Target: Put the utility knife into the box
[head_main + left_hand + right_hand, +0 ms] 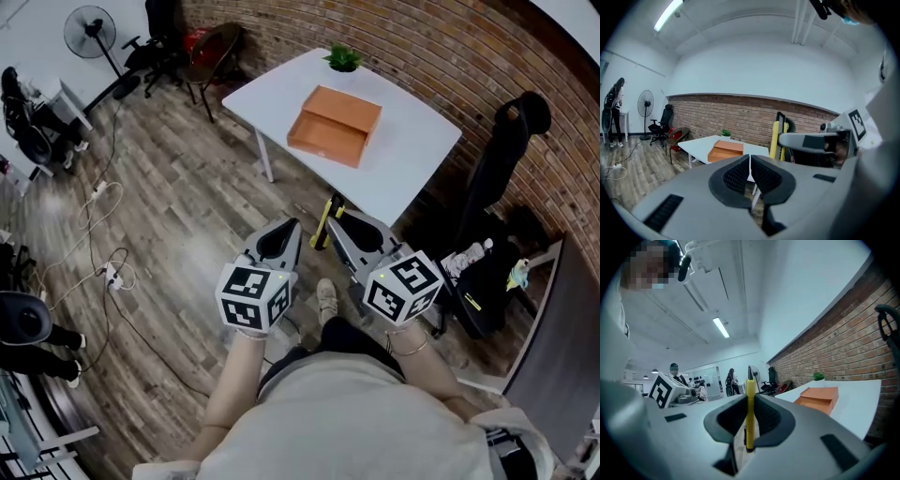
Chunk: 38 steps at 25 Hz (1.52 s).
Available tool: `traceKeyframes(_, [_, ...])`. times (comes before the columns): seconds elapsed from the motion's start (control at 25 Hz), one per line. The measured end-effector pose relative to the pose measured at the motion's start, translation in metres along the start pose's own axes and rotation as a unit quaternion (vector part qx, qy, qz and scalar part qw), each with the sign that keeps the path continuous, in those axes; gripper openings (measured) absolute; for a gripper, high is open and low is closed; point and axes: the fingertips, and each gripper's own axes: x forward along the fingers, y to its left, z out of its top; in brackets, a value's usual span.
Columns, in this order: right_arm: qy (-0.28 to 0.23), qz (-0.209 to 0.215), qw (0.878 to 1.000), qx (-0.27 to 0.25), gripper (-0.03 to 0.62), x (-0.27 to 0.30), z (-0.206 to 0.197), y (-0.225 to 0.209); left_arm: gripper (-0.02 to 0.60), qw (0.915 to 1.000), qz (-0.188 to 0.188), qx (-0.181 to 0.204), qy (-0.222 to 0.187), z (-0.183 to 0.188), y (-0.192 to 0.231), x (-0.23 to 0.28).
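Observation:
The yellow utility knife (750, 409) stands upright between the pads of my right gripper (750, 401), which is shut on it. In the head view the knife (324, 223) sticks out of the right gripper (337, 221) above the wooden floor, short of the table. The orange box (335, 125) lies open-topped on the white table (412, 159) ahead. My left gripper (289, 229) hangs beside the right one, its jaws shut with nothing between them (750, 158). The left gripper view also catches the knife (776, 138) and the box (726, 150).
A small green plant (344, 58) stands at the table's far edge by the brick wall. A black office chair (502, 155) is right of the table, and a dark bag (487, 281) sits on the floor. Cables (103, 262), chairs and a fan (91, 30) lie left.

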Motion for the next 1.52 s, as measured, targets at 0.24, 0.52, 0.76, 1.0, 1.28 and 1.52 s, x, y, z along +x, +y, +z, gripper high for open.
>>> traceKeyframes(0.24, [-0.007,0.012,1.0,-0.007,0.043,0.059,0.041,-0.079,0.012,0.9997,0.016,-0.01,-0.013,0.043,0.042,0.082])
traceKeyframes(0.52, [-0.001,0.015,1.0,-0.002,0.043,0.102,0.059,-0.162,0.012,0.9992,0.028,-0.028,-0.01,0.061,0.069,0.167])
traceKeyframes(0.76, [0.008,0.014,1.0,0.017,0.043,0.116,0.052,-0.192,0.012,0.9983,0.039,-0.042,0.009,0.056,0.083,0.195])
traceKeyframes(1.0, [0.024,0.0,0.999,0.036,0.043,0.132,0.04,-0.217,0.012,0.9971,0.04,-0.057,0.032,0.044,0.099,0.213])
traceKeyframes(1.28, [0.034,-0.031,0.998,0.048,0.043,0.153,0.035,-0.249,0.012,0.9964,0.023,-0.062,0.053,0.041,0.126,0.243])
traceKeyframes(1.52, [0.05,-0.069,0.995,0.051,0.043,0.177,0.029,-0.286,0.012,0.9939,-0.006,-0.069,0.085,0.031,0.155,0.282])
